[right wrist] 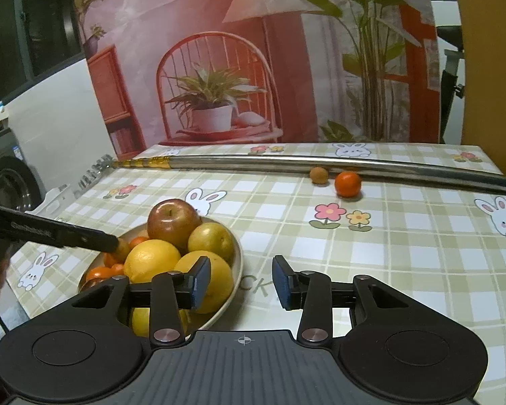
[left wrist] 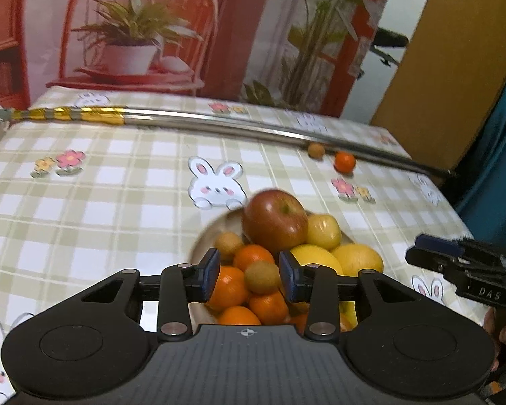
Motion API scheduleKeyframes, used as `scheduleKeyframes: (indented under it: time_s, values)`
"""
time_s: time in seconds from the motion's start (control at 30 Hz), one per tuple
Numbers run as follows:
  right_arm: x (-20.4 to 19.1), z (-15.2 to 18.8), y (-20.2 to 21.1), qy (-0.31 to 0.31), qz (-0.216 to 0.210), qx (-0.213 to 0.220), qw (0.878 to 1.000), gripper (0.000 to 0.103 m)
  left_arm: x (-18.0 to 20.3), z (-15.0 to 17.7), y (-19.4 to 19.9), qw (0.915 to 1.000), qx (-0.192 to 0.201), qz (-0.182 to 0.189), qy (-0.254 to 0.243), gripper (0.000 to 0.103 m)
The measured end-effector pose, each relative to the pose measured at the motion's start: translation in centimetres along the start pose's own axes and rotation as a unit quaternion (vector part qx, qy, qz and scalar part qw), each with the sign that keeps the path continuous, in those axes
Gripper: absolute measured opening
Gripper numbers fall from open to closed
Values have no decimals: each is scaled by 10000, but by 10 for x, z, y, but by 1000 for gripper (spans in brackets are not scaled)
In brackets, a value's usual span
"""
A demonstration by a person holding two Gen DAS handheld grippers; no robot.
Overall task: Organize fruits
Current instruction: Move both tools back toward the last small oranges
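Left gripper (left wrist: 249, 277) hangs tilted down over the fruit bowl (left wrist: 202, 236), jaws a little apart. A small brown fruit (left wrist: 262, 276) sits between the pads on top of the pile. The left pad is clear of it; at the right pad contact can't be told, so no firm grip shows. Under it are tangerines (left wrist: 253, 256) at the near side of the bowl, a red apple (left wrist: 273, 222) on top toward the back, and yellow lemons (left wrist: 356, 258) on the right side.

Right gripper (right wrist: 242, 285) is just beside the bowl's right rim, above the checked tablecloth (right wrist: 404, 253). Its jaws stand at a narrow gap with nothing between them.

Two fruits are still outside the bowl, well apart from it at the far side of the table: a loose tangerine (right wrist: 347, 184) and a second small brown fruit (right wrist: 319, 174) just beside it. Both lie near a long metal sword (right wrist: 286, 161) with a gold-wrapped handle that stretches across the table. A printed backdrop (right wrist: 219, 67) stands behind the table.
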State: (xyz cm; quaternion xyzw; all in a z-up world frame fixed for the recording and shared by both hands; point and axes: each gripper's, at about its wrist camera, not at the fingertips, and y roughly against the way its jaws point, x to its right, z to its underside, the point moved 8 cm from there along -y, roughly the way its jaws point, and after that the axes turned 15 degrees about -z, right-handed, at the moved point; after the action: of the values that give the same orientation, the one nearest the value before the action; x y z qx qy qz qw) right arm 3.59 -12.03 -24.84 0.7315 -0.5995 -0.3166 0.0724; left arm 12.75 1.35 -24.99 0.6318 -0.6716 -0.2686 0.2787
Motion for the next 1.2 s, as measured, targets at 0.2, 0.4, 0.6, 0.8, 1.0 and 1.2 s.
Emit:
scheduleKeyframes:
  time_s: [0.2,0.4,0.6,0.8,1.0,1.2]
  values:
    - [8,-8,5,15,135,114,9998,38,-16,-22,14,9993,275,-104,217,41]
    - [18,-26,14,110,303,313,9990,38,-24,-42,28,9977,590,-249,225,41]
    - [35,-49,22,183,493,534,9972,39,-21,-60,34,9960,813,-363,55,41]
    - [46,-67,26,290,649,694,9951,39,-22,-71,33,9949,911,-433,34,41]
    - [57,-74,22,301,782,793,9933,40,-27,-74,24,9943,884,-582,108,41]
    - [72,-73,14,231,906,809,9923,41,-27,-80,14,9942,837,-656,149,42]
